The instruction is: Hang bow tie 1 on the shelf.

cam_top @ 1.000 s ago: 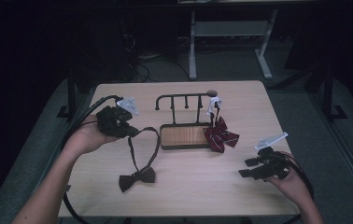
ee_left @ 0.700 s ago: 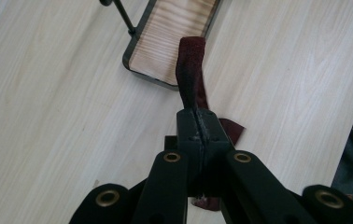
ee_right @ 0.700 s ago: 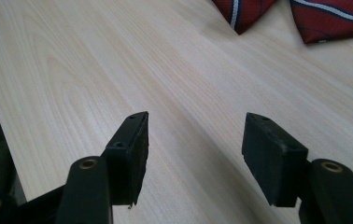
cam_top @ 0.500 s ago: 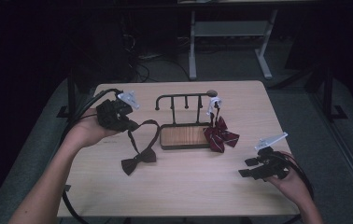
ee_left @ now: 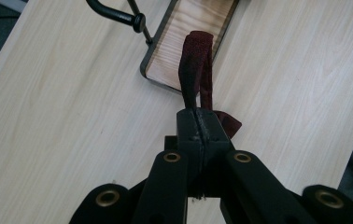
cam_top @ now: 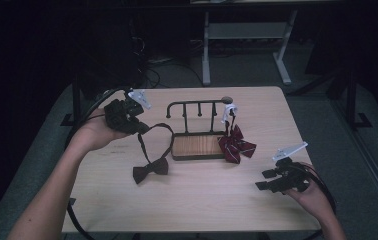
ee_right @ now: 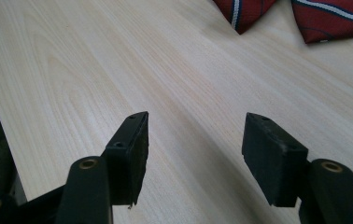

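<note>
My left gripper (cam_top: 140,128) is shut on the strap of a dark maroon bow tie (cam_top: 150,170), left of the rack. The strap loops over toward the rack, and the bow hangs down to the table below it. In the left gripper view the jaws (ee_left: 198,122) pinch the maroon strap (ee_left: 194,58) near the rack's wooden base (ee_left: 191,35). A red striped bow tie (cam_top: 236,145) hangs by a white tag at the right end of the black rack (cam_top: 197,104). My right gripper (cam_top: 264,180) stands open near the table's front right, nothing between its jaws (ee_right: 193,149).
The rack's wooden base (cam_top: 198,146) sits mid-table. The striped bow tie's wings (ee_right: 328,16) lie just beyond my right gripper. Cables trail from both grippers. Dark floor and a white table frame (cam_top: 242,35) lie behind the table.
My left gripper has shifted slightly toward the back left with the strap, and the maroon bow has moved away from the front edge toward the rack. The right gripper has not moved.
</note>
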`<act>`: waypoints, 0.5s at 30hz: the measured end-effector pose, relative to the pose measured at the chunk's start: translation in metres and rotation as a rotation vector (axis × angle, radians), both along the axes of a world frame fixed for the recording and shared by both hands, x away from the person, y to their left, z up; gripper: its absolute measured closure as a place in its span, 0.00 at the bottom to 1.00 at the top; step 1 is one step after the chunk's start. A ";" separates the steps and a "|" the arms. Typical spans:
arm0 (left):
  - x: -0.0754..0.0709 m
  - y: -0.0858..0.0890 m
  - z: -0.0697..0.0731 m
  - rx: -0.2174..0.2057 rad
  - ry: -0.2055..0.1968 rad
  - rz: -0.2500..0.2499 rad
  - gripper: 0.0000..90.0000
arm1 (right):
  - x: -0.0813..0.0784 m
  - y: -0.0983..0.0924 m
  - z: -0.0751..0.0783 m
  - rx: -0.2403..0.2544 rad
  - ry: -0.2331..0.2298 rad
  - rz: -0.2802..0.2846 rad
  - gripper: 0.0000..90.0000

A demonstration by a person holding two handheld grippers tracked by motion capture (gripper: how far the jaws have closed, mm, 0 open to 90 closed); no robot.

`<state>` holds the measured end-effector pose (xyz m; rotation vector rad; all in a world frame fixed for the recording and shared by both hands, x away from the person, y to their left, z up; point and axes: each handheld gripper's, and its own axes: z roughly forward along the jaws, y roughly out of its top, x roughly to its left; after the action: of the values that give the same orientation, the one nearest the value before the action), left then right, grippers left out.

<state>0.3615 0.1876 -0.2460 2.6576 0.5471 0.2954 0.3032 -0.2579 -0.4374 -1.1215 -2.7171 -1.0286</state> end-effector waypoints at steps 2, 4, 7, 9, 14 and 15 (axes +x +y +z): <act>0.001 -0.002 0.001 0.004 -0.003 0.000 1.00 | 0.000 0.000 0.000 -0.001 0.000 -0.001 0.46; 0.002 -0.003 0.002 0.001 -0.001 0.006 1.00 | 0.000 0.000 0.001 0.002 0.000 -0.002 0.46; 0.006 -0.004 0.004 0.015 -0.004 0.001 1.00 | 0.000 -0.001 0.001 0.006 0.000 -0.003 0.46; 0.007 -0.005 0.005 0.011 -0.004 0.007 1.00 | 0.000 -0.002 0.000 0.008 -0.001 -0.003 0.46; 0.011 -0.008 0.011 0.024 -0.013 0.007 1.00 | 0.001 -0.004 0.000 0.008 0.002 -0.008 0.46; 0.012 -0.008 0.012 0.019 -0.015 0.011 1.00 | 0.001 -0.004 0.000 0.010 0.001 -0.010 0.46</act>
<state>0.3734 0.1794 -0.2340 2.6695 0.5566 0.3254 0.3042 -0.2623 -0.4375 -1.1347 -2.7057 -1.0408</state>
